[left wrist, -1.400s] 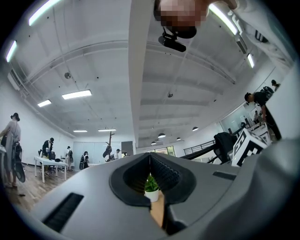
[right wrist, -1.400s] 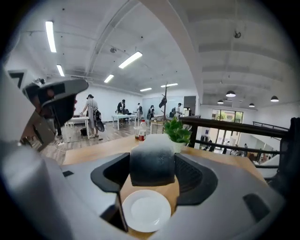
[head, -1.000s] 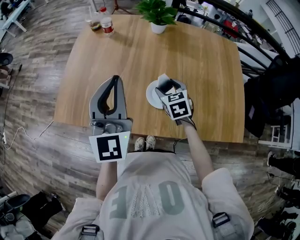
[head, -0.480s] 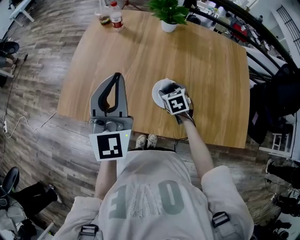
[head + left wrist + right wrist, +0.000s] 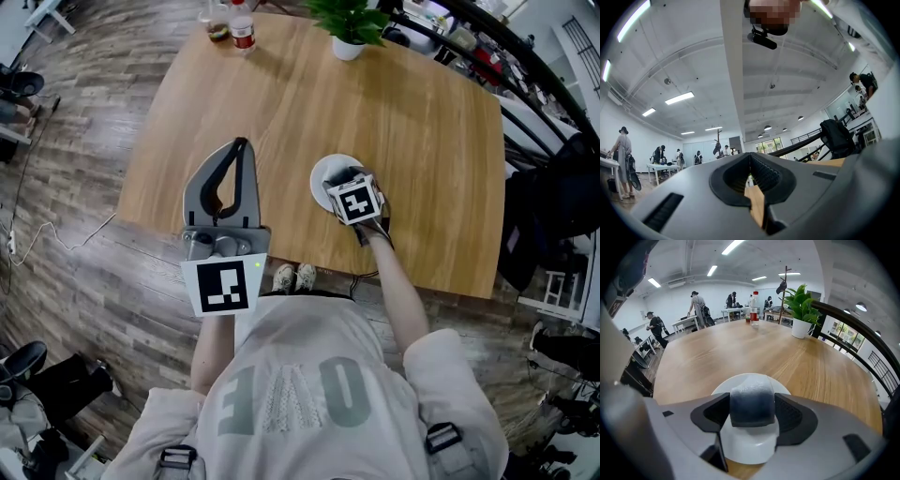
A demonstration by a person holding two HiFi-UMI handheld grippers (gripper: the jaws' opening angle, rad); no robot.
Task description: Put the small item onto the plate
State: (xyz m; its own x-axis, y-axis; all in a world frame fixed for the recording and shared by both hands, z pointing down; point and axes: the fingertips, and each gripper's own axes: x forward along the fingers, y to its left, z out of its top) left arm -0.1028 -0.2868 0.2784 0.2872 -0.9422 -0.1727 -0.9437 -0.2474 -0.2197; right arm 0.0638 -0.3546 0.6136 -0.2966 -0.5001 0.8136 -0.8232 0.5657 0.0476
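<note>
A small grey-blue soft item (image 5: 752, 403) sits clamped between the pads of my right gripper (image 5: 752, 409), just above a white plate (image 5: 750, 448). From the head view, the right gripper (image 5: 341, 178) covers most of the plate (image 5: 324, 172) near the front edge of the wooden table (image 5: 422, 122), and the item is hidden there. My left gripper (image 5: 240, 144) is held up left of the plate, jaws together with nothing in them. In the left gripper view, the left gripper (image 5: 750, 157) points at the ceiling.
A potted plant (image 5: 352, 23), a red-capped bottle (image 5: 243, 28) and a jar (image 5: 217, 30) stand at the table's far edge. The plant (image 5: 801, 310) and bottle (image 5: 753, 308) also show beyond the plate. Black bags (image 5: 562, 197) sit to the right of the table.
The right gripper with the item has drawn in over the plate and sits lower on it. The left gripper has held its raised pose.
</note>
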